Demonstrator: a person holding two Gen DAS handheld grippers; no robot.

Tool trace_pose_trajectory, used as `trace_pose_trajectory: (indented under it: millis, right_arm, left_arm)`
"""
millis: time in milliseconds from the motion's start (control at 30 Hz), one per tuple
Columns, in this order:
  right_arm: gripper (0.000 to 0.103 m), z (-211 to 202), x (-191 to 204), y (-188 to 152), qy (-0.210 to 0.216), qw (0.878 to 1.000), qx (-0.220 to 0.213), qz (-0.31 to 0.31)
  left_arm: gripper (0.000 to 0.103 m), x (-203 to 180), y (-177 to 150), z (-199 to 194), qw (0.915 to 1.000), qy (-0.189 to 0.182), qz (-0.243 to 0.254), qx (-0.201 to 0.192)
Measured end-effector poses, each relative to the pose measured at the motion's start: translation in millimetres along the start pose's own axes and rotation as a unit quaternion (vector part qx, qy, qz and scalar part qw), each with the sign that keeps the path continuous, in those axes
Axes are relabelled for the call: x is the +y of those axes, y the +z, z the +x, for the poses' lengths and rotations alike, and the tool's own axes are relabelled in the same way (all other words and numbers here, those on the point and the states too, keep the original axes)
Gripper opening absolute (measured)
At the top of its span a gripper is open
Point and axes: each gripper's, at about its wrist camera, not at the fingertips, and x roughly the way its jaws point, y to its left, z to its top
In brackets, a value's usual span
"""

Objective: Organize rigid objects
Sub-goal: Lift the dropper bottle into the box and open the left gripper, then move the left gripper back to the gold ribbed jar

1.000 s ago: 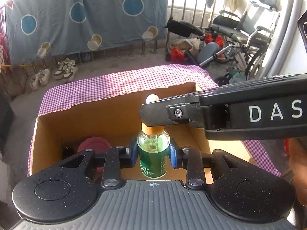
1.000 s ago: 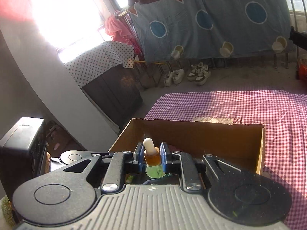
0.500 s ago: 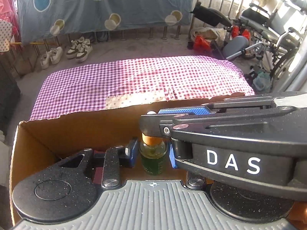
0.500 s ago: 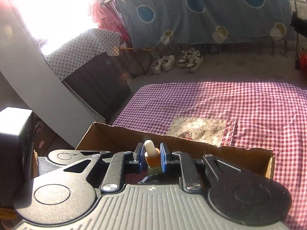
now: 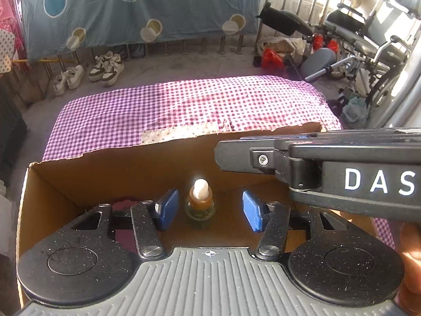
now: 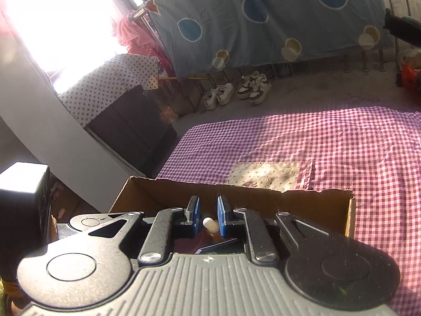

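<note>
A small green dropper bottle with an amber collar and white bulb stands upright on the floor of a cardboard box. My left gripper is open above it, blue pads apart on either side and clear of the bottle. The right gripper's body crosses the right side of the left wrist view. In the right wrist view, my right gripper is open, with the bottle's white bulb below between its pads, not touching.
The box sits at the near edge of a table under a purple checked cloth. A dark red object lies in the box's left part. A wheelchair, shoes and a hanging blue sheet stand beyond.
Both grippers let go of the bottle: the left opened wide and rose, the right opened and pulled back to the right. The bottle now stands free in the box.
</note>
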Motion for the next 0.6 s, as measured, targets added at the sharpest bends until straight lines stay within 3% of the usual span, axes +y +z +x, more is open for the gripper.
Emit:
trace_pose_trajectory:
  millis: [167, 300, 467, 600]
  right_arm:
    - [0.018, -65, 9, -16, 0.011, 0.999, -0.038, 0.02]
    - [0.018, -122, 24, -49, 0.036, 0.996, -0.076, 0.036]
    - [0.022, -155, 44, -102, 0.057, 0.993, -0.092, 0.053]
    - [0.048, -163, 58, -151, 0.081, 0.988, -0.099, 0.082]
  left_arm:
    - [0.077, -1, -15, -47, 0.9993, -0.013, 0.008, -0.033]
    - [0.096, -3, -39, -94, 0.9968, -0.015, 0.033, -0.071]
    - [0.101, 2, -86, -143, 0.992, -0.035, 0.056, -0.108]
    - [0.102, 9, -129, -161, 0.9904, -0.048, 0.058, -0.116]
